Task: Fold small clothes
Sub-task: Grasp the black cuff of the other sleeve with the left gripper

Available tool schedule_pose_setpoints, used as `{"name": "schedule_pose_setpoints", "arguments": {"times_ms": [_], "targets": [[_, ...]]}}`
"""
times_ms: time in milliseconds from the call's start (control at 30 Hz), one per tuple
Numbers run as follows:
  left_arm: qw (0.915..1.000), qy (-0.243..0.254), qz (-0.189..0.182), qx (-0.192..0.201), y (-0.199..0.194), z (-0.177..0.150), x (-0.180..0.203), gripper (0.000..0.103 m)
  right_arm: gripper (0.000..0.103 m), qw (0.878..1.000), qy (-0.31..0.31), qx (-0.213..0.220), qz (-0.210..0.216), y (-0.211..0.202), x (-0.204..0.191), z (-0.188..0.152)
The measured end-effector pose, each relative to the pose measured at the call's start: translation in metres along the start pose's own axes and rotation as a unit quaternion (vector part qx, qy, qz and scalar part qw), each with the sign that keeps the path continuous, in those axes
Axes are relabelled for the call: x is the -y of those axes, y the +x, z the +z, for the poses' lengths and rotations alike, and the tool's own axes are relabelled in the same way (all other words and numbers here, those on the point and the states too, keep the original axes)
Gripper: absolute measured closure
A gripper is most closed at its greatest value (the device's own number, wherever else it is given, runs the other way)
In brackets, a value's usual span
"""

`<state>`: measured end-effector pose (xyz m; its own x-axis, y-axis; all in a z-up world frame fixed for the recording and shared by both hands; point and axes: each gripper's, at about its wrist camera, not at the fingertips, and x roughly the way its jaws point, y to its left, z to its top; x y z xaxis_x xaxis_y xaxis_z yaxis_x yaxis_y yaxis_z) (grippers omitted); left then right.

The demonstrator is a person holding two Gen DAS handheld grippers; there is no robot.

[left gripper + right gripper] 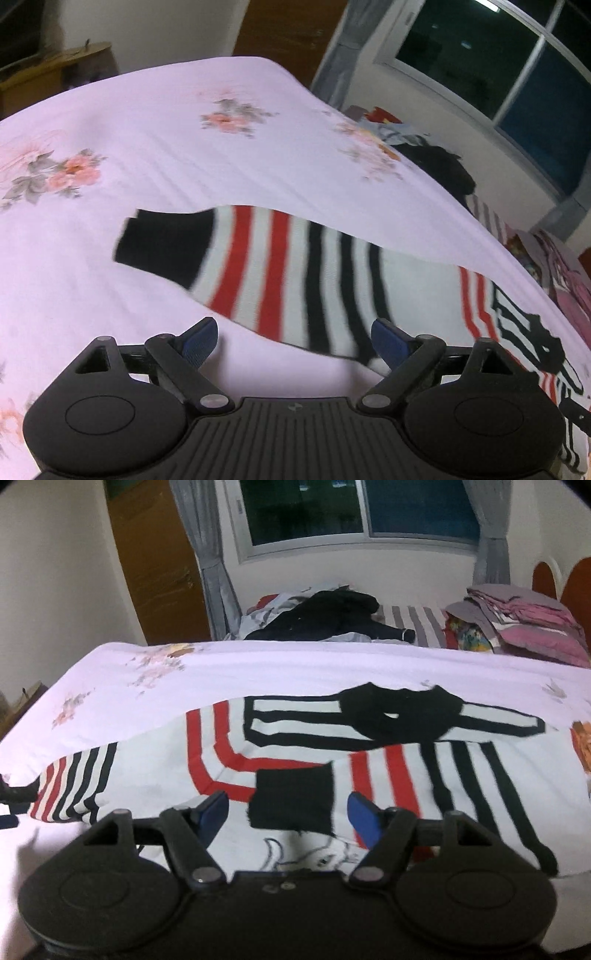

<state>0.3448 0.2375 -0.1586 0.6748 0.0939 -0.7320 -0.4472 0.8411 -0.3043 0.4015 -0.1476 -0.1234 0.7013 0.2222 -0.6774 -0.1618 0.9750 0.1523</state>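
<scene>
A small white sweater [295, 753] with red and black stripes lies flat on the bed. Its black collar [399, 712] is at the far side. In the left wrist view one sleeve [258, 266] with a black cuff [162, 243] stretches out to the left. My left gripper [293, 338] is open and empty, just above the sleeve's near edge. In the right wrist view the other sleeve is folded across the body, its black cuff [291, 799] between my fingers. My right gripper [288, 812] is open over that cuff.
The bed is covered by a pale pink floral sheet [184, 110]. A pile of dark and mixed clothes [325, 616] and folded pink and grey laundry [524, 620] lie at the far side under a window. A wooden door [159, 561] stands far left.
</scene>
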Motion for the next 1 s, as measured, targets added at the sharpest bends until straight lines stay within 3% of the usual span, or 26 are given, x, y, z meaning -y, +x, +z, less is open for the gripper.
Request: {"name": "schedule_pose_setpoints", "arguments": {"times_ms": [467,867,900,967,1000], "targets": [[0.9974,-0.071,-0.004,-0.009,0.032,0.008,-0.054,0.014,0.049,0.999,-0.028,-0.021,-0.039,0.047,-0.025,0.015],[0.9932,-0.109,-0.026,0.032,0.052,0.020,-0.057,0.014,0.049,0.996,-0.026,-0.031,-0.077,0.066,-0.014,0.021],[0.9935,-0.106,-0.023,0.036,0.053,0.020,-0.056,0.017,0.049,0.996,-0.024,-0.030,-0.078,0.067,-0.013,0.021],[0.9941,-0.099,-0.014,0.043,0.055,0.021,-0.053,0.040,0.049,0.996,-0.027,-0.035,-0.083,0.071,-0.011,0.019],[0.9938,-0.102,-0.015,0.043,0.056,0.022,-0.054,0.046,0.049,0.995,-0.027,-0.042,-0.084,0.075,-0.009,0.017]]}}
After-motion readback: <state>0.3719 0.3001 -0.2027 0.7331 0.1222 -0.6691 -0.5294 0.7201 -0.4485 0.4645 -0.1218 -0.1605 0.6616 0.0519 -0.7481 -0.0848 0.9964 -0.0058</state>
